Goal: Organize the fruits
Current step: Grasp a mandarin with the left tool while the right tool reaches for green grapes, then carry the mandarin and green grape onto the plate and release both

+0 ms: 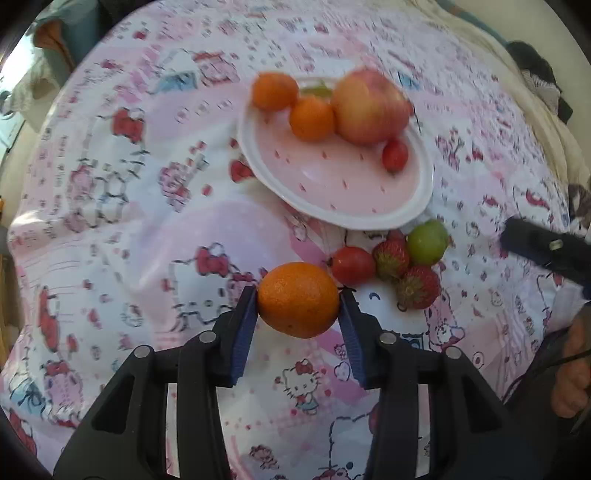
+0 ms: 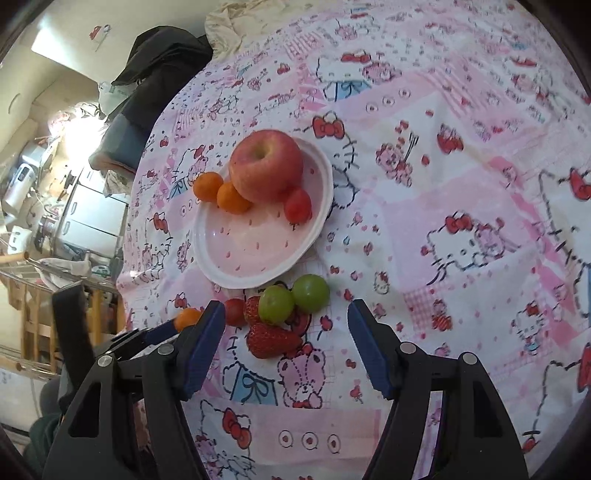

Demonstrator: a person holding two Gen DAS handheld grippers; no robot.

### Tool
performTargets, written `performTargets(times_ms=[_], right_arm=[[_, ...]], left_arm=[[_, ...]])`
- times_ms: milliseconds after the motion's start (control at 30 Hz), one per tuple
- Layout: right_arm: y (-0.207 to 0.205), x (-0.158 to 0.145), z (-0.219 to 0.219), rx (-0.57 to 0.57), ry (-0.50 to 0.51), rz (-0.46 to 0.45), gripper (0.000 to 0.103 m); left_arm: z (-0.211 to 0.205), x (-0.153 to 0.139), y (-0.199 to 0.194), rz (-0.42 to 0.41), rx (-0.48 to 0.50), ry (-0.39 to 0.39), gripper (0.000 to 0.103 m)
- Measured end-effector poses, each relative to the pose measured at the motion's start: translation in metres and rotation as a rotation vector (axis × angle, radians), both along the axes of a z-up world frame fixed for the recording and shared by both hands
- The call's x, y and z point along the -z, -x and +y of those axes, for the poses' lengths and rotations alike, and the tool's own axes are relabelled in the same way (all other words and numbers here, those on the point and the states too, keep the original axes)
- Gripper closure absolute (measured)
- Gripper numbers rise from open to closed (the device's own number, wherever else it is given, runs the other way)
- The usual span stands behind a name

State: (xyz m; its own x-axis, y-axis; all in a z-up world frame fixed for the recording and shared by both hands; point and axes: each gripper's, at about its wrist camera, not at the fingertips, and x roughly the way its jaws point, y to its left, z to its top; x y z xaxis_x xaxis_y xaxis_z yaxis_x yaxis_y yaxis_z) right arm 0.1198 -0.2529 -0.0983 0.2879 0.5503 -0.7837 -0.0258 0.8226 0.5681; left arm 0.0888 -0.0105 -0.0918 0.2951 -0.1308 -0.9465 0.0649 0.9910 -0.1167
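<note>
My left gripper (image 1: 298,299) is shut on a small orange (image 1: 298,300) and holds it above the cloth, short of the pink plate (image 1: 332,192). The plate holds an apple (image 1: 369,107), two small oranges (image 1: 311,118) and a cherry tomato (image 1: 394,155). Loose beside the plate lie a cherry tomato (image 1: 352,266), two strawberries (image 1: 417,288) and a green fruit (image 1: 427,242). My right gripper (image 2: 286,317) is open and empty, near the strawberry (image 2: 271,339) and the two green fruits (image 2: 310,293). The held orange also shows in the right wrist view (image 2: 187,318).
A pink Hello Kitty cloth (image 2: 461,184) covers the table. Dark clothes (image 2: 159,62) and a cream fabric (image 2: 236,26) lie at its far edge. A cluttered room with wooden furniture (image 2: 33,314) lies to the left of the table. The right gripper shows in the left wrist view (image 1: 546,251).
</note>
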Motion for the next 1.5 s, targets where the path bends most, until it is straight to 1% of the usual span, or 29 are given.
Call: performTargets(times_ms=[33, 100, 133, 200, 267, 367, 433, 533, 633, 767, 867, 1133, 1167, 1200, 1367, 1500], right_arm=[[-0.003, 0.006, 0.001, 0.003, -0.033, 0.029, 0.032], [-0.008, 0.017, 0.005, 0.007, -0.094, 0.083, 0.041], [-0.01, 0.023, 0.008, 0.01, -0.108, 0.105, 0.044], [-0.013, 0.03, 0.011, 0.019, -0.118, 0.127, 0.055], [-0.017, 0.036, 0.015, 0.025, -0.126, 0.141, 0.058], [-0.019, 0.043, 0.021, 0.023, -0.114, 0.159, 0.059], [-0.02, 0.047, 0.023, 0.027, -0.112, 0.165, 0.059], [-0.021, 0.047, 0.022, 0.038, -0.13, 0.157, 0.059], [-0.021, 0.046, 0.022, 0.038, -0.126, 0.163, 0.06], [-0.017, 0.045, 0.017, 0.049, -0.136, 0.177, 0.06], [-0.016, 0.05, 0.016, 0.048, -0.139, 0.205, 0.06], [-0.022, 0.056, 0.02, 0.056, -0.176, 0.236, 0.06], [-0.023, 0.056, 0.021, 0.057, -0.179, 0.236, 0.065], [-0.024, 0.055, 0.021, 0.055, -0.177, 0.228, 0.073], [-0.022, 0.059, 0.022, 0.049, -0.166, 0.245, 0.074], [-0.024, 0.055, 0.023, 0.043, -0.15, 0.224, 0.076]], left_arm=[[0.003, -0.004, 0.001, -0.01, -0.013, -0.001, 0.063], [0.008, -0.01, 0.002, -0.023, -0.041, 0.015, 0.063], [0.01, -0.013, 0.002, -0.03, -0.054, 0.024, 0.063], [0.013, -0.017, 0.001, -0.043, -0.069, 0.034, 0.063], [0.015, -0.022, 0.0, -0.052, -0.079, 0.045, 0.063], [0.017, -0.024, -0.002, -0.057, -0.092, 0.061, 0.063], [0.017, -0.025, -0.003, -0.061, -0.094, 0.048, 0.063], [0.018, -0.02, -0.007, -0.05, -0.102, 0.034, 0.063], [0.022, -0.016, -0.01, -0.036, -0.121, 0.031, 0.063], [0.027, -0.014, -0.01, -0.027, -0.137, 0.042, 0.063], [0.023, -0.013, -0.011, -0.026, -0.124, 0.039, 0.063], [0.015, -0.014, -0.012, -0.039, -0.093, 0.02, 0.063], [0.015, -0.013, -0.012, -0.038, -0.095, 0.018, 0.063], [0.016, -0.013, -0.012, -0.035, -0.097, 0.019, 0.063], [0.019, -0.012, -0.011, -0.036, -0.106, 0.016, 0.063], [0.019, -0.012, -0.011, -0.038, -0.11, 0.013, 0.063]])
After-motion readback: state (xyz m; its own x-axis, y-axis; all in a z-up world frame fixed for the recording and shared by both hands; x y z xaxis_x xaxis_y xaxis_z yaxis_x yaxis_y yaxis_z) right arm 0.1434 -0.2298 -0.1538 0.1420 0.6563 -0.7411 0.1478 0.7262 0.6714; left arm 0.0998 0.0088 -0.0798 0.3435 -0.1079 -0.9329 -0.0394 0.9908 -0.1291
